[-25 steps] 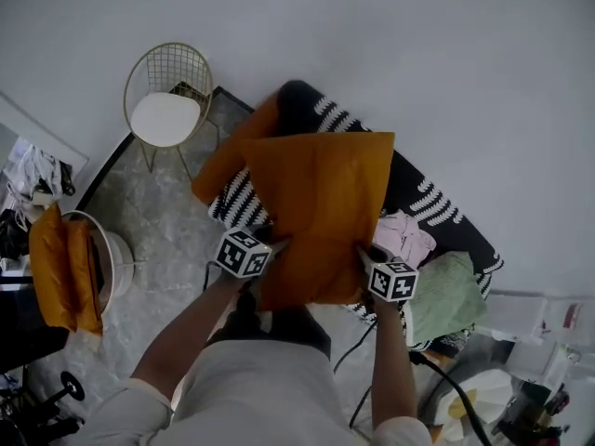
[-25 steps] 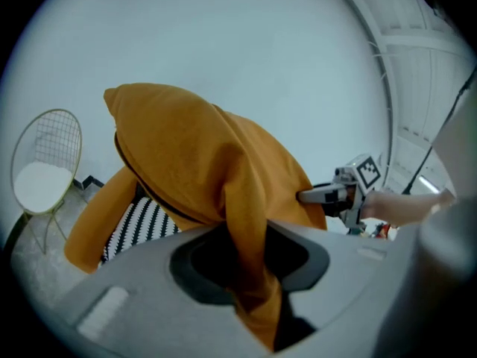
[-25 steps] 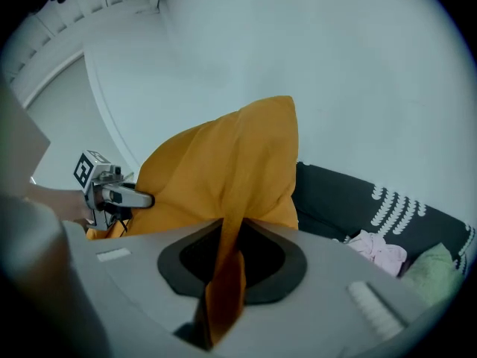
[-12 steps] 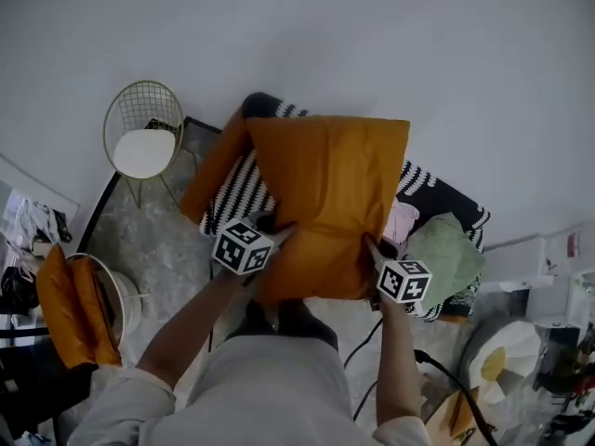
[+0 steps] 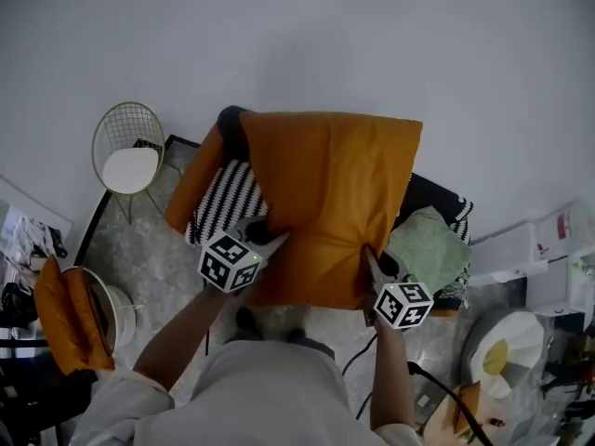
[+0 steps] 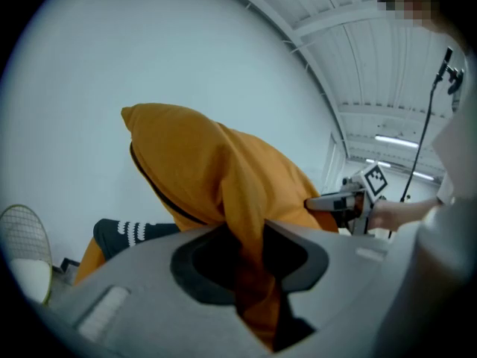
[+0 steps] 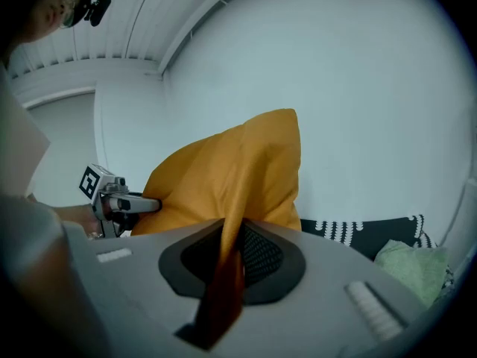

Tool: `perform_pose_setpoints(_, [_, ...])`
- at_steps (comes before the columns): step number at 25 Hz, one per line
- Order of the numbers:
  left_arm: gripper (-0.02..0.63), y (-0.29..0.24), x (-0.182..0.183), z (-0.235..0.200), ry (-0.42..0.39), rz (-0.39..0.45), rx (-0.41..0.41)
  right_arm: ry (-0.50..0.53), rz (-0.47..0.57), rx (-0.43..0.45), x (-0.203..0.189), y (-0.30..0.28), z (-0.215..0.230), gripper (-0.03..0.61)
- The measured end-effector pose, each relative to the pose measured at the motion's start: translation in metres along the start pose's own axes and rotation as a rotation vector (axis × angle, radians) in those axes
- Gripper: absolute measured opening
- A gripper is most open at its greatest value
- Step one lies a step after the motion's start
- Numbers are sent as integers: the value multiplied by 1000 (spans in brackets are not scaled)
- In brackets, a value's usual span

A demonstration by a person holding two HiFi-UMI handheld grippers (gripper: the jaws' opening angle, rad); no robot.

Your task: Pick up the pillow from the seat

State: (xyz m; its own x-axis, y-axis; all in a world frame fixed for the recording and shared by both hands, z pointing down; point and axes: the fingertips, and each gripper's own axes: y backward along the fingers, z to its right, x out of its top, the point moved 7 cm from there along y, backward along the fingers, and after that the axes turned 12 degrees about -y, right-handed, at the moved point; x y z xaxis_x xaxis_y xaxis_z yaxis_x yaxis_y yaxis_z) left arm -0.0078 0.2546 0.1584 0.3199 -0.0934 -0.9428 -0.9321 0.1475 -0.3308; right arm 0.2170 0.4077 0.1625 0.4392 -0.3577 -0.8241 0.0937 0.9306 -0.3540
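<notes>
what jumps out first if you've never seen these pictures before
The big orange fabric pillow, held up mid-frame above the black-and-white striped seat. The left gripper and right gripper each pinch one of its lower corners, jaws shut on the fabric. A gold wire chair with a white pad stands to the left.

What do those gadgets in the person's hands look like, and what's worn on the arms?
The left claw and right claw each have a grey plastic body, dark pads at the tip, and a white cube printed with black square patterns. The person's sleeves are pale.
</notes>
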Motion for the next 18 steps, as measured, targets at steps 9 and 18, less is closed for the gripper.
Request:
perform_pose_setpoints(9, [101, -25, 32, 69, -21, 35, -9, -35, 51, 28, 9, 75, 38, 43])
perform_pose_setpoints(18, [101, -26, 54, 93, -31, 91, -2, -7, 109, 56, 24, 108, 40, 44])
